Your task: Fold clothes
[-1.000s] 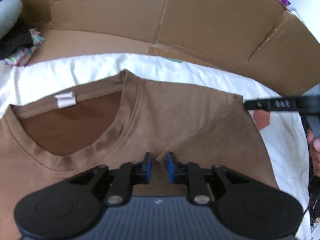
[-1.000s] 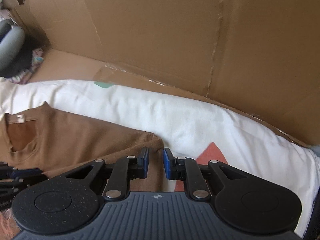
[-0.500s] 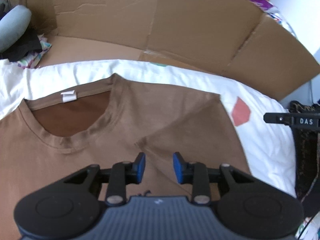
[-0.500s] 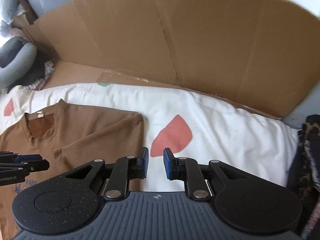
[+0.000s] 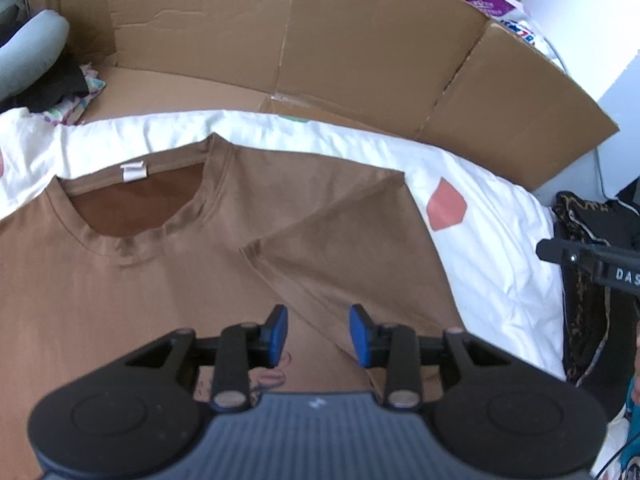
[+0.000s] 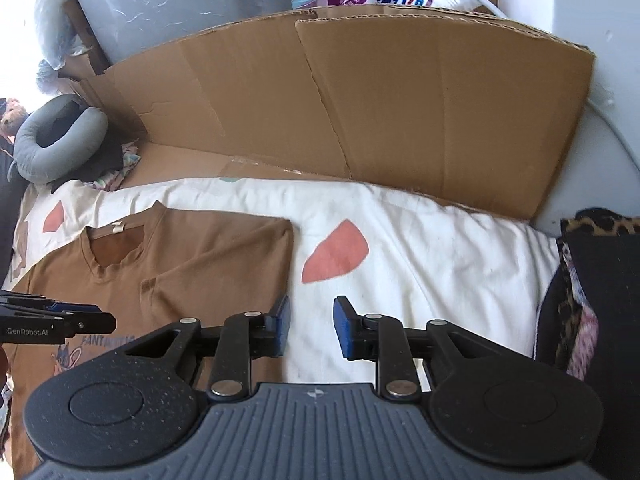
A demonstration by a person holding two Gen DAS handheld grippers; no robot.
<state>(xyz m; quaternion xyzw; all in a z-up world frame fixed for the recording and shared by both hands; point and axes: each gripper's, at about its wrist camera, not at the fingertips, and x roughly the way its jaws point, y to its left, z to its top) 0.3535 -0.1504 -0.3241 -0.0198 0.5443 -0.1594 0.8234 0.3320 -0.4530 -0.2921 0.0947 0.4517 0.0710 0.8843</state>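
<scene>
At centre-left of both wrist views lay the brown T-shirt (image 5: 168, 280), spread face up on a white printed sheet (image 6: 420, 248), neckline toward the cardboard wall (image 6: 360, 100). Its sleeve on the frame-right side (image 5: 340, 248) was already folded in across the chest; I judged that fold done, the far-left side not yet.

Left tool (image 5: 318, 336): jaws opening, nothing between them, the shirt below them. Right tool (image 6: 310, 326): jaws opening, empty, above bare sheet just beside the shirt's folded edge.

The next move probably calls for a fresh pinch on an unfolded edge, likely the other sleeve or the hem; the hem was out of view.

Edges: cardboard wall close behind the collar; dark leopard-print fabric (image 6: 592, 300) at frame right bounded the sheet. Open sheet between the shirt and that fabric gave room.
</scene>
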